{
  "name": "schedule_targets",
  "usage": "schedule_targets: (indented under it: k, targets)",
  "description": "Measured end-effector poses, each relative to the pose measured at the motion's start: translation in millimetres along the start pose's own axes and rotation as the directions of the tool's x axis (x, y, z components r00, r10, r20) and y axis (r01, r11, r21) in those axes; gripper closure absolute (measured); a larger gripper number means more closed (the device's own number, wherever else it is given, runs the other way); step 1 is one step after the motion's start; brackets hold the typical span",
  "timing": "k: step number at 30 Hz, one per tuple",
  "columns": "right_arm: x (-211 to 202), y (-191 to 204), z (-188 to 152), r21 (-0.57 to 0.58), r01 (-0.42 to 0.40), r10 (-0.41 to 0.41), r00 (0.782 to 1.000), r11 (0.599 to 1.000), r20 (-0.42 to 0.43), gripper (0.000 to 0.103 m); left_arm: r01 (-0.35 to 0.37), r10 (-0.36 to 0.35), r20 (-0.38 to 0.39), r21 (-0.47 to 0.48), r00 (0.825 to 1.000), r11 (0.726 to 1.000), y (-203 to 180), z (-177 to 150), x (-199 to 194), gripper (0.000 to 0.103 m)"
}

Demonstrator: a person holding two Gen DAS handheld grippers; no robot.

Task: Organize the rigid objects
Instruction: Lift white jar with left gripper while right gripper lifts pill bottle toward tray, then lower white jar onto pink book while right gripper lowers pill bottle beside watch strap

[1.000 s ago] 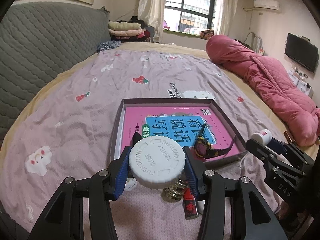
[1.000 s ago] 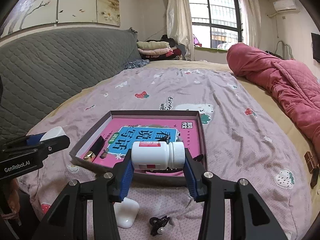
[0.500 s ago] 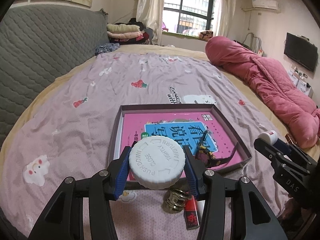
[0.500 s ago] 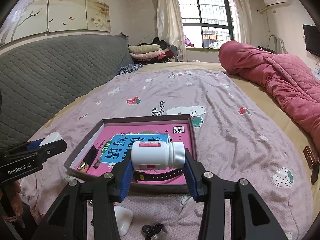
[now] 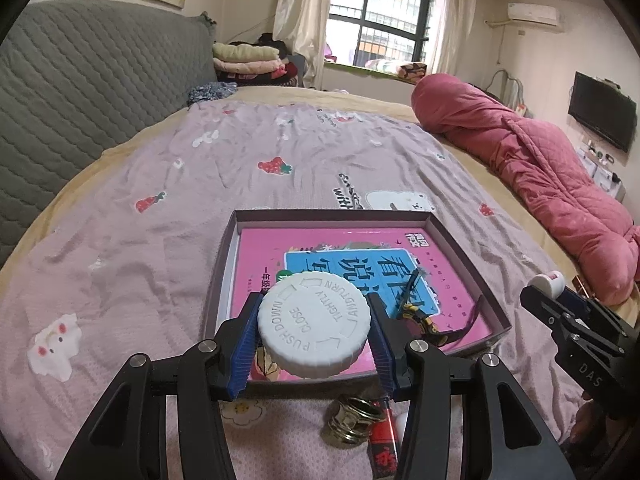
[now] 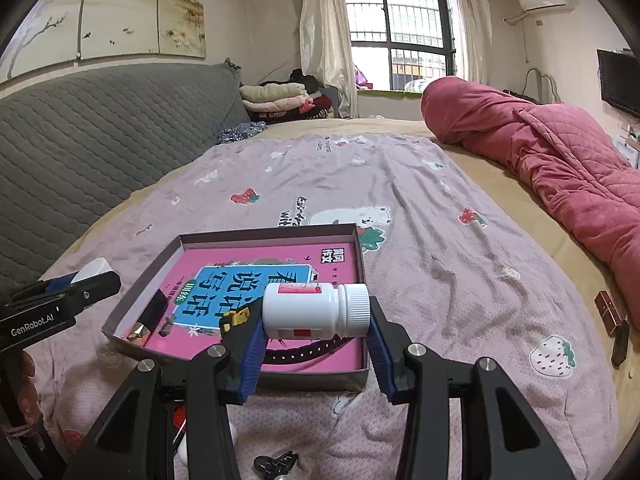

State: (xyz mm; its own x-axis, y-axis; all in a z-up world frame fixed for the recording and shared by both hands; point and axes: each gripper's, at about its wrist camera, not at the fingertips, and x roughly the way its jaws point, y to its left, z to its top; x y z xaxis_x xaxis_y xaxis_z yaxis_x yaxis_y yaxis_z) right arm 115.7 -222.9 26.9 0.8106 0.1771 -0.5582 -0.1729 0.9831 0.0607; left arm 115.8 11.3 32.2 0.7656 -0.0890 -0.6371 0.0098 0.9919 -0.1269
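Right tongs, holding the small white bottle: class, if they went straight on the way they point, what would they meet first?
Probably the pink book lying in the shallow box, just past the bottle held by the right tongs; depth is hard to judge.

The white cap reads "PUSH DOWN", "CLOSE TIGHTLY". One gripper is marked "GenRobot.AI", the other "DAS".

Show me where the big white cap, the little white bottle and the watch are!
big white cap (image 5: 313, 325), left wrist view, on its lettered top.
little white bottle (image 6: 308, 310), right wrist view, on its side.
watch (image 5: 425, 321), left wrist view, on its case.
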Motion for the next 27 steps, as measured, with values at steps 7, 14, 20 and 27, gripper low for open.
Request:
schedule_targets:
  k: [7,14,20,27]
  targets:
    - [8,2,-2,-0.027,0.014,-0.015,1.0,1.0,-0.017,0.057,0.01,-0.01,-0.013,-0.008,1.0,1.0,-2,-1,20,0.051]
    - [24,2,-8,-0.044,0.032,-0.036,0.996,0.998,-0.079,0.057,0.022,-0.022,-0.051,0.0,0.998,1.0,-3,-6,42,0.051]
    - [40,4,-18,-0.073,0.051,-0.061,0.987,0.996,-0.148,0.057,0.02,-0.02,-0.089,0.001,0.996,1.0,-2,-11,59,0.051]
    - [50,9,-22,-0.089,0.046,-0.061,0.983,0.995,-0.173,0.057,0.027,-0.027,-0.113,-0.002,0.993,1.0,-3,-11,73,0.051]
